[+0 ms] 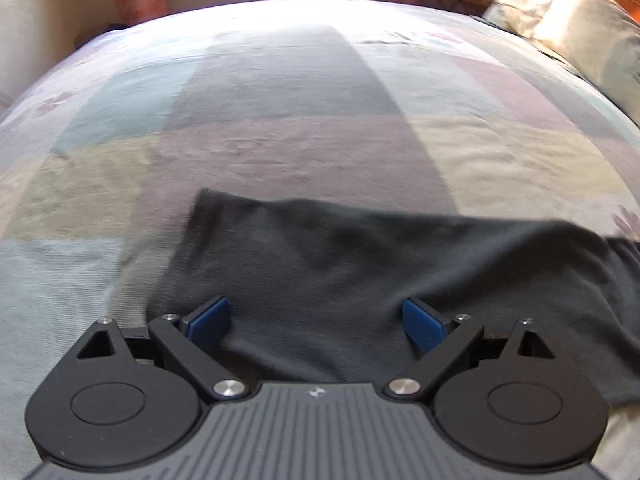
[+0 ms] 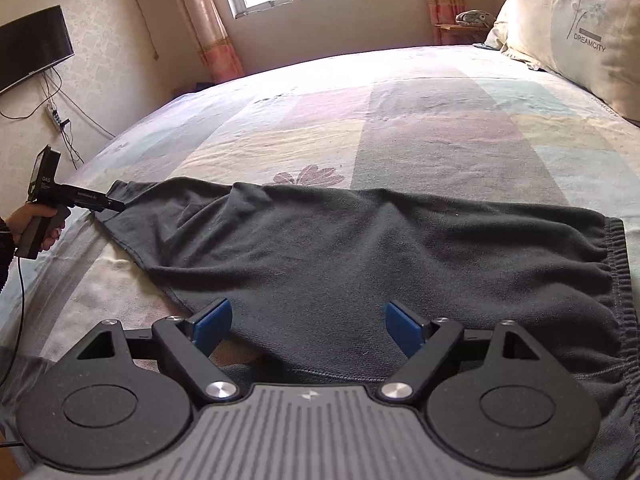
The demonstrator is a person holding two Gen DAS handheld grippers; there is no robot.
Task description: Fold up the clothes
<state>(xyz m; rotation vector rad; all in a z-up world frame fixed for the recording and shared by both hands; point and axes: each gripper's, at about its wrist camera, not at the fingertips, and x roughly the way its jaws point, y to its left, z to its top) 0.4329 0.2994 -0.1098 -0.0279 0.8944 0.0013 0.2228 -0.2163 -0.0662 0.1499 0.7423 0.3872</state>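
**A:** Where are the trousers right now?

**B:** The dark grey trousers lie across the near part of the bed, lengthwise from left to right. The gathered waistband is at the right end and the leg ends reach toward the left edge of the bed. They look to me as if the 2 legs are already laid one on the other, though I cannot tell that for certain from here.

**A:** And your claws?

**B:** My right claw hangs over the near edge of the trousers with its blue pads spread wide. The cloth lies under the gap, but the pads press on nothing. My left claw is also spread wide above the cloth and has hold of nothing. In the right camera's view I can see that left claw at the far left, its tip right at the leg ends.

**A:** So how much of the folding is done?

**B:** At most 1 fold, I judge. The trousers are spread out long, with some loose ridges near the left third. No crosswise fold shows yet.

**A:** What is left?

**B:** I would say I have to take the leg ends, bring them over toward the waistband, and then fold once more if the bundle should be compact. Smoothing the ridges first would help. A pillow sits at the far right, well apart from the work.
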